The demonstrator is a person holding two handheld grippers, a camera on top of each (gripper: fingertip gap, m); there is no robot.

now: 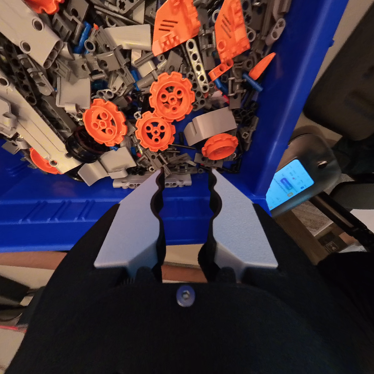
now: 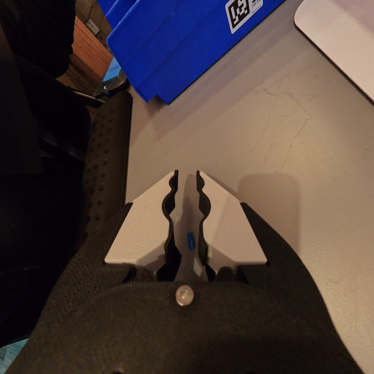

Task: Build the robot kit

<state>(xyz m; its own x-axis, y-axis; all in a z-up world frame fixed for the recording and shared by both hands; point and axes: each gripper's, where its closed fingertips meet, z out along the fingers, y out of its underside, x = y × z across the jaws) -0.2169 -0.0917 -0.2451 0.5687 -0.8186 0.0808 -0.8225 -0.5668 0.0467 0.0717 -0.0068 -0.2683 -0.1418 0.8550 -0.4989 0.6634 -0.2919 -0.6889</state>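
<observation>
A pale, faintly veined tabletop (image 2: 263, 131) carries the scene, with wood-toned flooring and dark furniture beyond its edge. On it stands a bright blue plastic storage bin (image 1: 283, 121), which in the right wrist view shows from outside, a white sticker with a black square code (image 2: 241, 14) on its wall. A white flat board with a rounded corner (image 2: 344, 44) lies at the far right of that view.

The left hand-held gripper (image 1: 186, 172) hangs over the bin's near wall with its jaws spread and nothing between them. Its left fingertip sits at or just above a small dark grey connector at the near edge of a heap of grey, black and orange plastic building pieces (image 1: 125, 85); contact cannot be told. Nearest ahead are three orange toothed plastic wheels (image 1: 172, 96), a curved light grey panel piece (image 1: 210, 127) and an orange round cap (image 1: 219, 146). A lit phone screen in a dark holder (image 1: 289, 182) stands outside the bin's right wall.

The right hand-held gripper (image 2: 187, 172) hovers over bare tabletop beside the bin, jaws parted by a narrow gap and gripping nothing. A small blue plastic pin (image 2: 190, 240) lies on the tabletop below, seen between the fingers but touching neither.

So far, only that one blue pin lies outside the bin; the heap remains inside, and neither gripper carries a piece.
</observation>
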